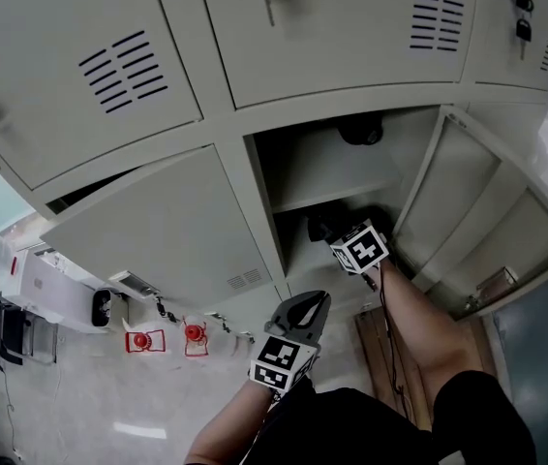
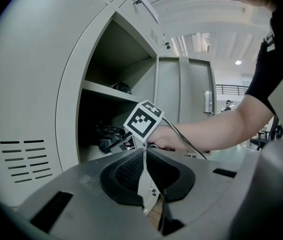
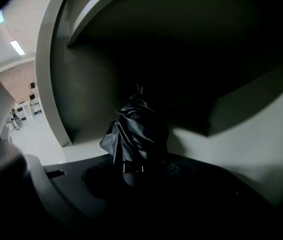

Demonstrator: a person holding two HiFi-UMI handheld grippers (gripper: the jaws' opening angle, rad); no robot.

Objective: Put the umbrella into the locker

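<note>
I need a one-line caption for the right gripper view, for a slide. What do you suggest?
Right tongs grip a black folded umbrella under the shelf inside the open locker.

Head view evenly bright; right gripper view very dark inside locker (image 3: 49, 84); fisheye vignette, curved edges.

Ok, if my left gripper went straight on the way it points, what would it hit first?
Likely the marker cube on the right gripper, dead ahead of the left gripper, though depth is unclear.
</note>
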